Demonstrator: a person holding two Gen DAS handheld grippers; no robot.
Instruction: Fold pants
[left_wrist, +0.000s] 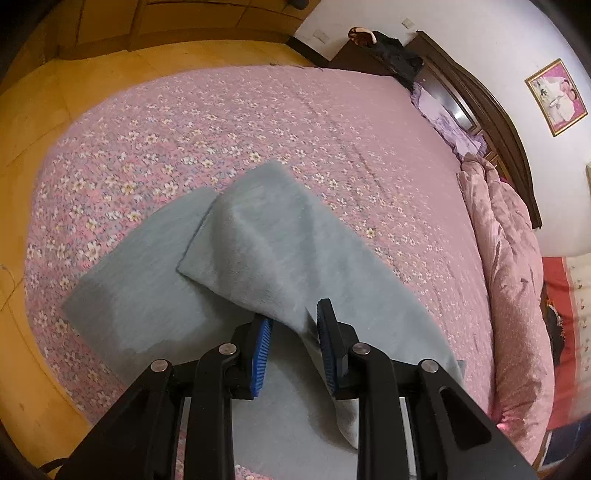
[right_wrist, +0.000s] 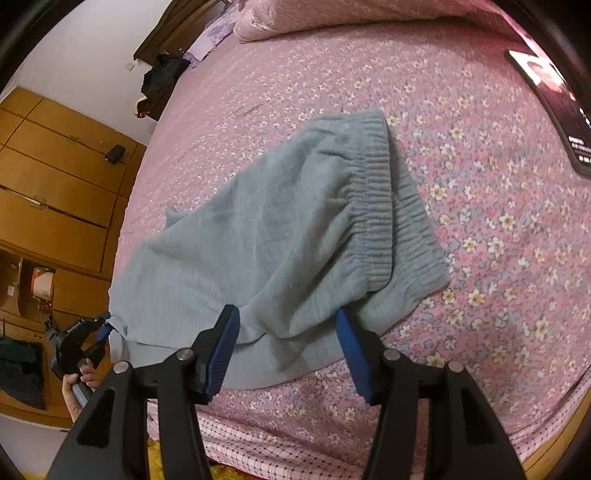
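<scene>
Grey-blue pants (left_wrist: 266, 251) lie on the pink flowered bedspread (left_wrist: 221, 122). In the left wrist view one leg is folded over the other, and a fold of cloth hangs between the blue pads of my left gripper (left_wrist: 293, 317), whose jaws stand part open around it. In the right wrist view the pants (right_wrist: 266, 236) show their ribbed waistband (right_wrist: 380, 199) at the far right. My right gripper (right_wrist: 286, 317) is open, its fingers either side of the near edge of the cloth. The left gripper (right_wrist: 105, 332) shows at the far left, at the pants' leg end.
A rolled pink quilt (left_wrist: 509, 266) lies along the bed's right side by the dark headboard (left_wrist: 491, 110). A dark phone or tablet (right_wrist: 554, 103) lies on the bed at far right. Wooden wardrobes (right_wrist: 55, 177) stand beyond the bed. The bed's near edge (right_wrist: 295, 443) is just below my right gripper.
</scene>
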